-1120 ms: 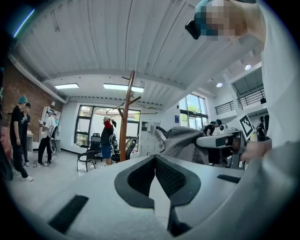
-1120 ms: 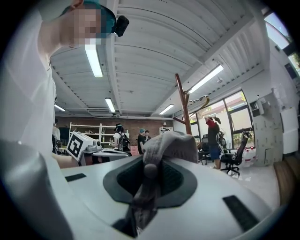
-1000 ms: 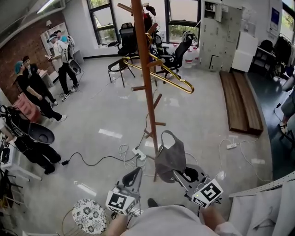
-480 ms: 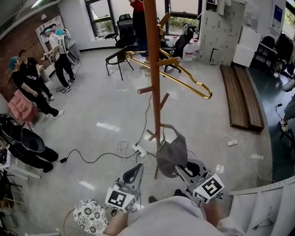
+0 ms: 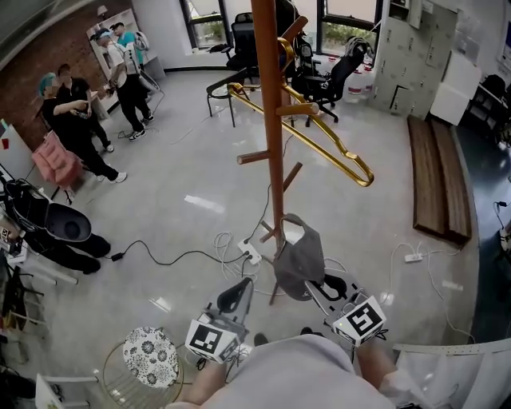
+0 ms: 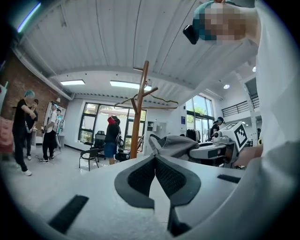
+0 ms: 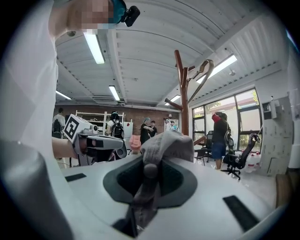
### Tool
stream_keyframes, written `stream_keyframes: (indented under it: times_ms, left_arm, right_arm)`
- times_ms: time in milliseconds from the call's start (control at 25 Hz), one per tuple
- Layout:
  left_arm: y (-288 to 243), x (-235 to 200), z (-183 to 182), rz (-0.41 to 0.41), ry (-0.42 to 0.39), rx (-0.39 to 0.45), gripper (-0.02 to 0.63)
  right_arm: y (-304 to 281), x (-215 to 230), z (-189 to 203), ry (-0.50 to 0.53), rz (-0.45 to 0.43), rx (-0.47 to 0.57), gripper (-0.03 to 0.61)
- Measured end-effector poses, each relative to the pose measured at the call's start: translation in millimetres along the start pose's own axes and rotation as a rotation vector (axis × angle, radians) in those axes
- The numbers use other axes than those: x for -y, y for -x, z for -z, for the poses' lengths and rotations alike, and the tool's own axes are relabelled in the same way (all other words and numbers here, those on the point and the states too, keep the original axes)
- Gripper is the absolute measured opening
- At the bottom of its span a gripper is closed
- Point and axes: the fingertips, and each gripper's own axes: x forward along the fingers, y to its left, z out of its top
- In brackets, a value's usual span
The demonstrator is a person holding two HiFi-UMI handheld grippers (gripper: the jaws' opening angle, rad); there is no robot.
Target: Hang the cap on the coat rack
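We wear a plain white top (image 5: 297,382), loose and broad, with sleeves that leave the forearms bare. On our head sits a teal headpiece (image 7: 120,8) carrying a small black camera (image 7: 132,14). Our left gripper (image 5: 236,294) and right gripper (image 5: 330,287) share one build. Each has a smooth, pale grey body with dark rectangular slots, and two black jaws with rounded pads (image 6: 140,177) finely textured like mesh. Each also carries a white cube printed with black square markers, the left cube (image 5: 211,340) and the right cube (image 5: 360,320) alike in their bold black-on-white patterns.
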Motion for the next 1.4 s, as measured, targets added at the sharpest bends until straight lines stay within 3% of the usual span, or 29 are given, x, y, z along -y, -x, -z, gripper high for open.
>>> stream_keyframes:
  times_ms: [320, 1400]
  left_arm:
    - [-10.8, 8.0, -0.9, -0.022, 0.013, 0.002, 0.009]
    - [-8.2, 1.8, 24.1, -0.062, -0.013, -0.092, 0.008]
  right_arm:
    - [-0.2, 21.3, 23.0, -0.011, -0.010, -0.030, 0.060]
    - [-66.2, 75.8, 158.3, -0.084, 0.003, -0.200, 0.060]
